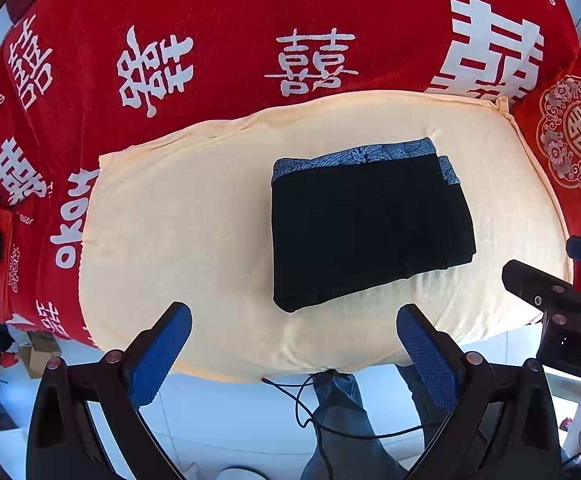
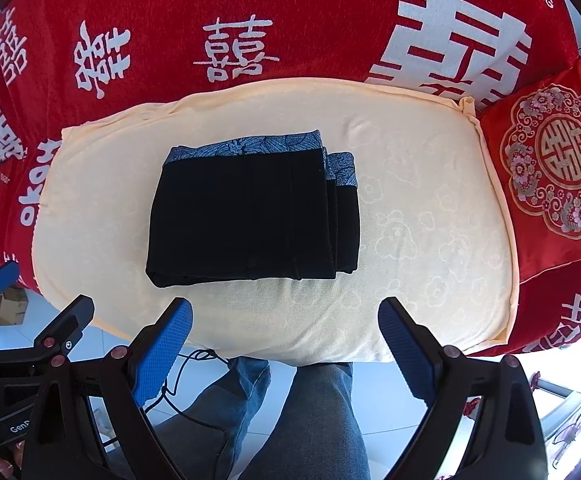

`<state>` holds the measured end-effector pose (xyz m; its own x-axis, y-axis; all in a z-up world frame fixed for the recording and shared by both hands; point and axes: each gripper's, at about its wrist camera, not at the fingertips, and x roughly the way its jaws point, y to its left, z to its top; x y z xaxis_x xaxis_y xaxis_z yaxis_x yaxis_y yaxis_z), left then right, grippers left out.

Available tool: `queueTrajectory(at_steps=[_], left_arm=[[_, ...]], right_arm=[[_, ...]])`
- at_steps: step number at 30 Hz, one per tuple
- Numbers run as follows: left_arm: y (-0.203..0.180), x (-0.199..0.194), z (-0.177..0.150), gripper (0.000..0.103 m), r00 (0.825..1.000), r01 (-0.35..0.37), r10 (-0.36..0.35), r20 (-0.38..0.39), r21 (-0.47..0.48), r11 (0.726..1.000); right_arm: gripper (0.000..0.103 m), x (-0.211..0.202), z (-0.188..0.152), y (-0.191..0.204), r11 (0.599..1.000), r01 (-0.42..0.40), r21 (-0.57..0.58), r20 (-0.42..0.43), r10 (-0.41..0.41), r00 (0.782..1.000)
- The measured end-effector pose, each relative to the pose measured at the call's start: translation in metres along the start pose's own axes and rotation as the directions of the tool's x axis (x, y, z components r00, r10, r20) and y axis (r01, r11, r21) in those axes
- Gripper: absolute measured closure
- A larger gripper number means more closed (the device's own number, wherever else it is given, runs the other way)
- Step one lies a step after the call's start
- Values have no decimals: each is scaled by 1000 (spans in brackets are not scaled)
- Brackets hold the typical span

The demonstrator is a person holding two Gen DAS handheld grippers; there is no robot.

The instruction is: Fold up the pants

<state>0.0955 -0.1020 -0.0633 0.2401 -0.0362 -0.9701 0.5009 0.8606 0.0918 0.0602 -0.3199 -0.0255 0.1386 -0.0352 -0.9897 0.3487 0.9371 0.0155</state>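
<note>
The black pants (image 1: 366, 224) lie folded into a compact rectangle on a cream cushion (image 1: 178, 224), with a blue patterned waistband along the far edge. They also show in the right wrist view (image 2: 250, 216) on the cushion (image 2: 430, 220). My left gripper (image 1: 294, 320) is open and empty, held just short of the pants' near edge. My right gripper (image 2: 284, 314) is open and empty, also just short of the near edge. The right gripper's body shows at the right edge of the left wrist view (image 1: 566, 304).
A red blanket (image 1: 250, 32) with white characters covers the sofa behind the cushion. A red embroidered pillow (image 2: 550, 168) sits at the right. The person's jeans-clad legs (image 2: 310, 420) and a black cord (image 1: 310, 408) are below, over a white floor. Cardboard boxes (image 2: 10, 304) stand at left.
</note>
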Motion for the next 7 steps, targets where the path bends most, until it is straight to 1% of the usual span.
queueTrajectory(at_steps=[2,5,7], left_arm=[[1,0,0,0,1000,-1,1,4,-2,1000],[2,-4,0,0,999,23,-23,25,-6,1000],[0,-6,0,0,999,28,-28,35,3,1000]], right_arm=[[8,1,0,-1,1000,-1,3,-1,1,1000],[8,1,0,-1,1000,-6,8,-1,6,1000],[8,1,0,-2,1000,-6,12,-2,6,1000]])
